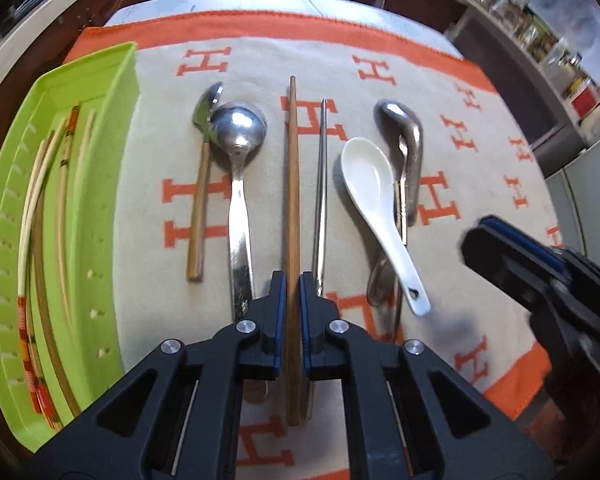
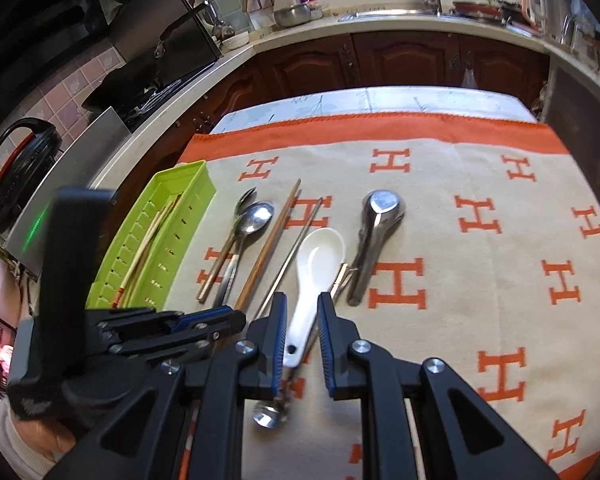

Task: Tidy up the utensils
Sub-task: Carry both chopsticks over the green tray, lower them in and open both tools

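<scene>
Left gripper (image 1: 293, 286) clamped on wooden chopstick (image 1: 292, 184), long axis pointing straight away; right gripper (image 2: 302, 312) open, straddling white spoon (image 2: 314, 272) handle.

Orange "H" letters (repeated all over) on the beige cloth (image 2: 460, 208)

Green tray (image 1: 116, 80) at cloth's left edge, holding several chopsticks (image 1: 62, 208) lengthwise. On the cloth in a row: small wood-handled spoon (image 1: 202, 184), steel spoon (image 1: 238, 168), brown wooden chopstick (image 1: 293, 200), thin metal chopstick (image 1: 321, 200), white ceramic spoon (image 1: 374, 200) bowl up, lying over a slim metal utensil, steel ladle-spoon (image 1: 410, 148) beside it.
</scene>
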